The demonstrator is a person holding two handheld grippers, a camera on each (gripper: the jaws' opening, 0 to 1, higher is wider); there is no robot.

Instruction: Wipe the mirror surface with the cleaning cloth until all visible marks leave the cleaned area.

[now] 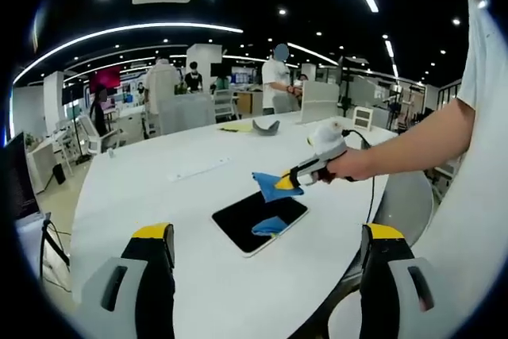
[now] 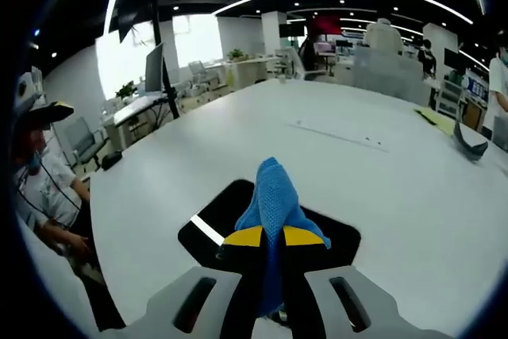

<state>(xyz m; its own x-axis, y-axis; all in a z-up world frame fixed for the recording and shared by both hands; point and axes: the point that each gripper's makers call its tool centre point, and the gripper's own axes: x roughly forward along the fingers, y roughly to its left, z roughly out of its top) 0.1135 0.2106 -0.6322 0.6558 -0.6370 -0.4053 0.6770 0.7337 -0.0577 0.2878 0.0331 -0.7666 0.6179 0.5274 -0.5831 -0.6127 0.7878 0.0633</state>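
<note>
- Mirror (image 1: 258, 220) lies flat on the white round worktop (image 1: 159, 188), a dark rectangular slab with rounded corners and a thin pale edge; in the left gripper view it sits ahead of and between that gripper's two yellow-tipped fingers (image 1: 151, 232).
- Part of the mirror is hidden in the right gripper view: the cloth and the right gripper (image 2: 272, 237) cover its middle, leaving dark glass showing to either side and a bright strip of reflection along its left edge.
- Marks on the mirror cannot be made out in either view; the surface reads as plain dark, with a blue reflection of the cloth near its far side in the left gripper view.
- Cleaning cloth (image 2: 274, 196) is blue, with a fine mesh-like weave, bunched into a peak; the right gripper's fingers are pinched together on it, their yellow tips meeting around the fold.
- Seen from the left gripper view, the cloth hangs from the right gripper just above the mirror's far edge; whether it touches the glass cannot be told.
- Left gripper (image 1: 266, 232) has its fingers spread wide with nothing between them, near the worktop's close edge.
- Beyond the mirror, a grey object (image 1: 267, 127) near the worktop's far rim is too small to identify.
- People (image 1: 276, 83) stand well beyond the worktop.
</note>
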